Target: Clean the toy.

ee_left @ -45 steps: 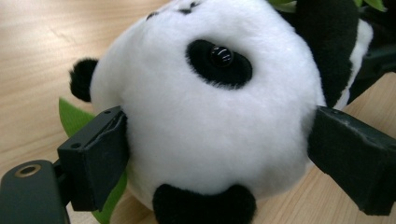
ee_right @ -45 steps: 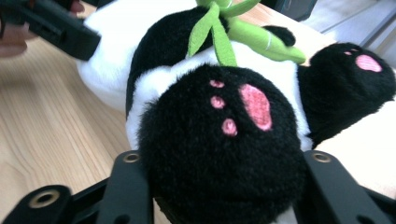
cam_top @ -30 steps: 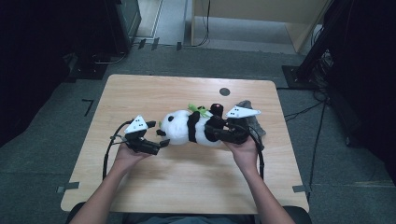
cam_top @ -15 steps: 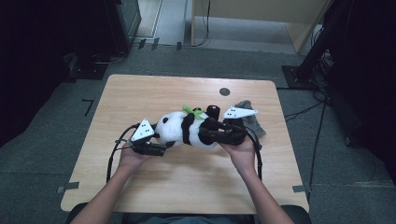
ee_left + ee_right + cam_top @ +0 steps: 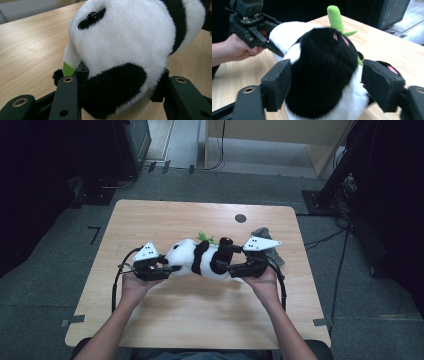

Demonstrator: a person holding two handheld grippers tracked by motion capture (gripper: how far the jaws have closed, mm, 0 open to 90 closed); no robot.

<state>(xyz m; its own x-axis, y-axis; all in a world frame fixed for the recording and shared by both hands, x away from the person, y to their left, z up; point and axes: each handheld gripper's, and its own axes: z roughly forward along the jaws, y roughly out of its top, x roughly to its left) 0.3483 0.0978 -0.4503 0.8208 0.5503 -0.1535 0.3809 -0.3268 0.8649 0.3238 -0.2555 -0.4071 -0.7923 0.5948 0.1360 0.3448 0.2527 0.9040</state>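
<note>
Between my two tools lies the plush panda (image 5: pixel 200 258), mid-table (image 5: pixel 150 220). My left tool (image 5: pixel 167 269) pinches its head between both jaws; my right tool (image 5: pixel 231 266) straddles its black hindquarters, jaws spread, the right one clear of the fur. Bare wood stretches before and behind; a grey cloth (image 5: pixel 267 245) sits beyond my right tool.
</note>
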